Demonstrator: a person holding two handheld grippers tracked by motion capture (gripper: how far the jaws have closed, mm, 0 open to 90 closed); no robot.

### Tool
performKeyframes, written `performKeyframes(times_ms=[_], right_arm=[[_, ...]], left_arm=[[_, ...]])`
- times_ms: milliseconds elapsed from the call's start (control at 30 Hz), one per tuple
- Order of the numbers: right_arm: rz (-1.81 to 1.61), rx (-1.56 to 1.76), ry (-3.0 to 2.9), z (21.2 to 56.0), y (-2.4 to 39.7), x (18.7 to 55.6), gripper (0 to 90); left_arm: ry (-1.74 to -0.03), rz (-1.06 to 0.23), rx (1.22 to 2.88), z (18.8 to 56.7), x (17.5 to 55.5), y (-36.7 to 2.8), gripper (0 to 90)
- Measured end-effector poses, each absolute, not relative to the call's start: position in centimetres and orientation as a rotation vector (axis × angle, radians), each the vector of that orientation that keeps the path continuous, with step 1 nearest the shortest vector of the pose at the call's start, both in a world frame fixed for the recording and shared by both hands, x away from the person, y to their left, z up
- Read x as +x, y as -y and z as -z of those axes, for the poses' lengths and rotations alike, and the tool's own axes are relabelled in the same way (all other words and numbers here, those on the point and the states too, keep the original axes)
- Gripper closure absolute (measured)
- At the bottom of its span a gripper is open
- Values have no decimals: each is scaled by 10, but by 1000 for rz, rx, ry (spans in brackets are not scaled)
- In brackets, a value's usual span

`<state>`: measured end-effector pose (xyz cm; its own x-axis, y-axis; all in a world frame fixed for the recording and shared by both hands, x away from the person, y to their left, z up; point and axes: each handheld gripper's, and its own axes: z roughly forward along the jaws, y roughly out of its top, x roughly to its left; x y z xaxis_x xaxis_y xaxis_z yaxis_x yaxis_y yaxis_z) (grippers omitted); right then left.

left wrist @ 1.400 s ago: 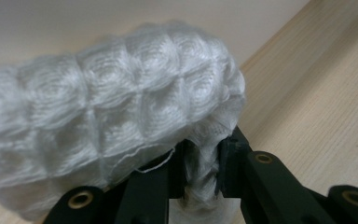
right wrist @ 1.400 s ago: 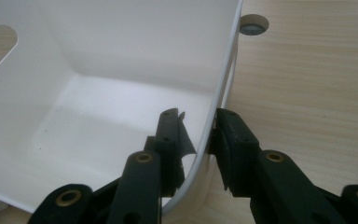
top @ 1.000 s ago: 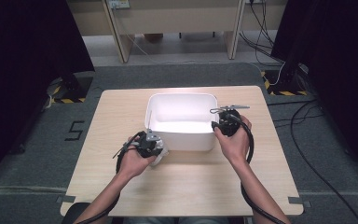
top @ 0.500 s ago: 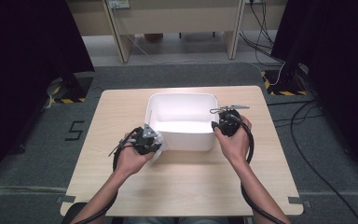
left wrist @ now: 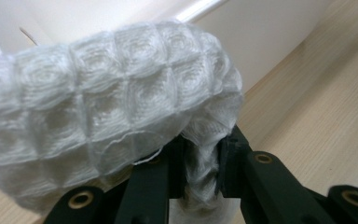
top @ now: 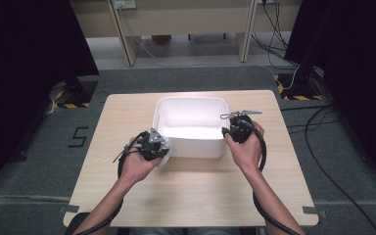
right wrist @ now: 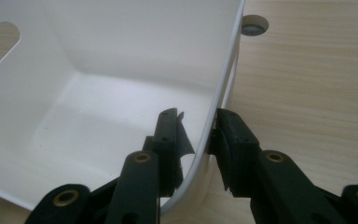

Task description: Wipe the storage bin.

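On the left, the left hand-held gripper hovers over the bench just beside the near left corner of the white tub. Its jaws are clamped tight on a white waffle-weave cloth; in the left gripper view a twisted fold of the cloth is pinched between the two black pads while the rest bulges up in front of the tub's outer wall. From the high view the cloth hangs just below this gripper, close against the tub's near wall.

The tub sits in the middle of the bench, its floor bare and brightly lit.

On the right, the right hand-held gripper straddles the tub's right wall near its near corner. In the right gripper view one jaw is inside the tub and the other outside, with the thin rim between them; the outer pad lies against the wall, and the inner pad looks to stand a little off it.
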<state>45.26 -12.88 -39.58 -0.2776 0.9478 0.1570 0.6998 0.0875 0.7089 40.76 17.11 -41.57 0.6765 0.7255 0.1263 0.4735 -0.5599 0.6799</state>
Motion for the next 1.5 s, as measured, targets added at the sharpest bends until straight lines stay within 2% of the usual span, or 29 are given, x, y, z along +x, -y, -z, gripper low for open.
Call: performKeyframes(times_ms=[700, 1500], right_arm=[[-1002, 1628, -2028, 396, 129, 453, 706], [-1001, 1627, -2028, 396, 128, 452, 702]], left_arm=[[-902, -525, 2270, 414, 409, -159, 764], [-912, -517, 2292, 432, 412, -150, 764]])
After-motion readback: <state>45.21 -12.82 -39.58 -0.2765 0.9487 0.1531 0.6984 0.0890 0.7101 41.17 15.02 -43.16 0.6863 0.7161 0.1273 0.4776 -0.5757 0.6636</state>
